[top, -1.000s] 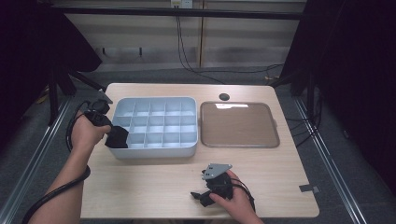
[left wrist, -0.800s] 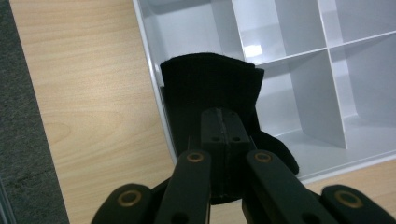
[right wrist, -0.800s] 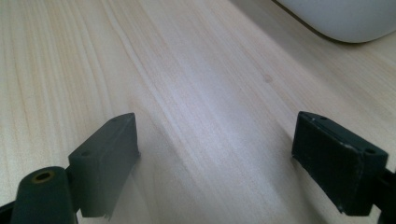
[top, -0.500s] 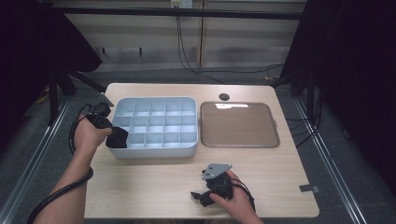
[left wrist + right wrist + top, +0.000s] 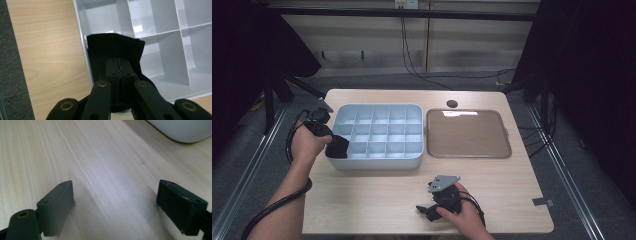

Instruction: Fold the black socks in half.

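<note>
While the left gripper [image 5: 119, 65] pinches a black cloth [image 5: 113, 48] between jaws pressed nearly together, the fabric drapes over the left wall of the grey divided tray [image 5: 377, 134], at its front-left corner compartment. From the left gripper view the cloth folds across the tray's rim, part of it inside the compartment and part hanging outside toward the desk [image 5: 377, 200]. In the high view the left hand [image 5: 307, 142] sits at the desk's left edge, just beside the tray. The right gripper [image 5: 426, 210] rests near the desk's front edge, well apart from the tray, its jaws spread wide with nothing between them; its own view shows bare wood between the two pads. A flat brown tray [image 5: 468, 132] lies just beside the divided tray, toward the desk's right edge. A small dark round disc [image 5: 452, 103] lies near the back edge.
</note>
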